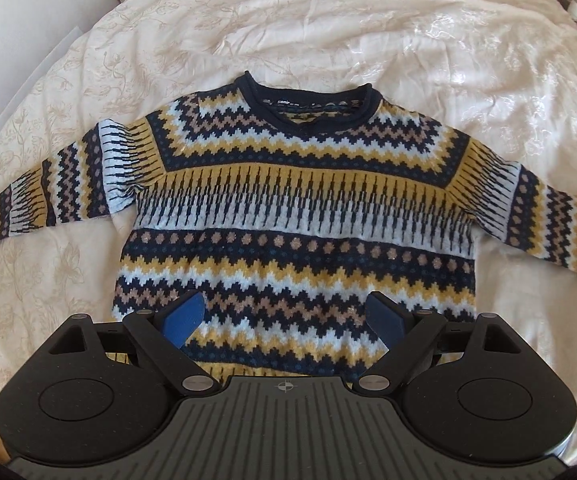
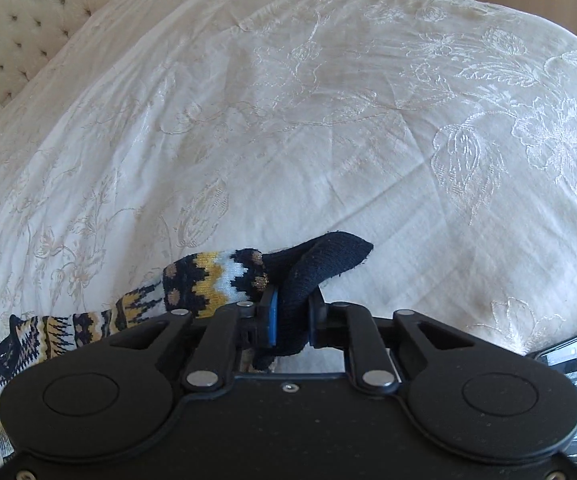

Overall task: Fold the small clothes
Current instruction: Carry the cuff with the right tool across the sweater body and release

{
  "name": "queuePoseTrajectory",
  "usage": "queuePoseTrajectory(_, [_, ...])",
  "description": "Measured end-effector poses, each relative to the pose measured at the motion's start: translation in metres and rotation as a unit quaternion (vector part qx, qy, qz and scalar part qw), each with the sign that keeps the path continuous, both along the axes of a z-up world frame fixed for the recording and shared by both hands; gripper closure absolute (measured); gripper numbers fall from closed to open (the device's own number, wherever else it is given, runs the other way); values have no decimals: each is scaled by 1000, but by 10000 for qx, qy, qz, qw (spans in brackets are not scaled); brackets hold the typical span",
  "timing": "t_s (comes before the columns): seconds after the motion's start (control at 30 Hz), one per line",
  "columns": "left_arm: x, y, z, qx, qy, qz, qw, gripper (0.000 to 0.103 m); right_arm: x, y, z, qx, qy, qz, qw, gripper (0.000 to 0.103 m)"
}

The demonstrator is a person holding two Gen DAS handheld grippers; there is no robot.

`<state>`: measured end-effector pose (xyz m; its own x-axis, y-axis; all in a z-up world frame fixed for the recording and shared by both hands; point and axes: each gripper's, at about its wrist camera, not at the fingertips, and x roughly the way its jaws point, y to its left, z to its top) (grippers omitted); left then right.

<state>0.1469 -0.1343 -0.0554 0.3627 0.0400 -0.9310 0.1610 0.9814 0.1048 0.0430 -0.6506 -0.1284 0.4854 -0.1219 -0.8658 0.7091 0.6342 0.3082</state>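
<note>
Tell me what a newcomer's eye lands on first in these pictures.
A bold zigzag-patterned sweater lies spread flat on the cream bedspread, neck away from the camera. The left gripper hovers open above its hem. The right gripper has its jaws shut on the navy cuff.

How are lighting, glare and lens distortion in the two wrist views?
Left wrist view: even daylight, mild sheen on the bedspread upper right, sweater sharp, sleeves bowed by the fisheye, dark corners. Right wrist view: bright but not blown out, bedspread embroidery crisp, the cuff in the right gripper slightly soft, headboard curved by the lens.
</note>
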Motion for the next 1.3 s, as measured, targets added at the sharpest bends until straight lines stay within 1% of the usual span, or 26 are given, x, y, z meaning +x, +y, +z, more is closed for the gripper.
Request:
queuePoseTrajectory(0.13, [10,21,0,-87,-31,-80,9999,15,19,31,29,-54,-408,90,9991,81])
queuePoseTrajectory(0.27, [23,46,-2,-137,-69,-169,9997,15,51,76,58,-57,-774,316,9965,81])
queuePoseTrajectory(0.37, [35,68,-2,-155,-90,-223,9996,15,79,120,77,47,-1063,578,9926,81])
queuePoseTrajectory(0.5, [48,99,-2,-132,-174,-199,9996,15,119,182,89,197,-1305,1048,9857,81])
queuePoseTrajectory(0.67, [62,137,-5,-102,-145,-118,9998,15,170,266,90,457,-1593,1630,9726,81])
queuePoseTrajectory(0.77, [68,157,-11,-36,-100,-91,9999,15,195,311,85,590,-1632,1963,9651,81])
queuePoseTrajectory(0.87, [75,176,-16,39,-67,-61,10000,15,213,363,73,781,-1605,2277,9572,81])
queuePoseTrajectory(1.03, [83,199,-24,123,-24,-47,9999,15,234,439,42,914,-1299,2730,9488,81])
queuePoseTrajectory(1.13, [88,209,-28,129,-1,-58,9999,15,239,474,19,969,-1040,2936,9453,81])
queuePoseTrajectory(1.3, [94,217,-36,107,42,-65,9999,15,236,510,-6,982,-781,3133,9413,81])
